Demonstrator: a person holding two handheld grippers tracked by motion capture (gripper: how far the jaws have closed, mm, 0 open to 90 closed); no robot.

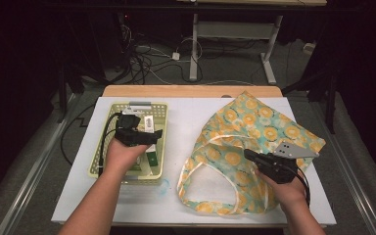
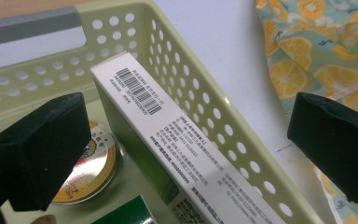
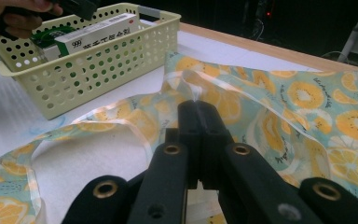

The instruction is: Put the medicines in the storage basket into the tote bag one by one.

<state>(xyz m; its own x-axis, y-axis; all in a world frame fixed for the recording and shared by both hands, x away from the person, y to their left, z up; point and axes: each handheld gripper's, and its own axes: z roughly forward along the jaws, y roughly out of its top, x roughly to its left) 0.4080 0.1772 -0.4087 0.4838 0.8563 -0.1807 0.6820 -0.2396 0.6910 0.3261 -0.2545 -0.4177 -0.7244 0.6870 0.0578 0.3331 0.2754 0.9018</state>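
Observation:
A pale green perforated basket (image 1: 164, 132) stands on the left of the white table. My left gripper (image 1: 147, 132) hovers over it, open. In the left gripper view its jaws (image 2: 186, 140) stand wide apart on either side of a white and green box (image 2: 168, 126) that leans on the basket's wall (image 2: 205, 93). A round gold-lidded tin (image 2: 91, 163) lies beside the box. A fabric bag with an orange-slice print (image 1: 259, 122) lies on the right, mouth open. My right gripper (image 1: 249, 155) is shut on the bag's pale rim (image 3: 193, 98), its tips (image 3: 197, 112) pressed together.
The basket (image 3: 112, 56) holds further small packages, among them a green one (image 1: 151, 158). Bare white tabletop (image 1: 186, 117) lies between the basket and the bag (image 3: 307, 93). Behind the table are cables on the floor and the legs of a desk (image 1: 194, 49).

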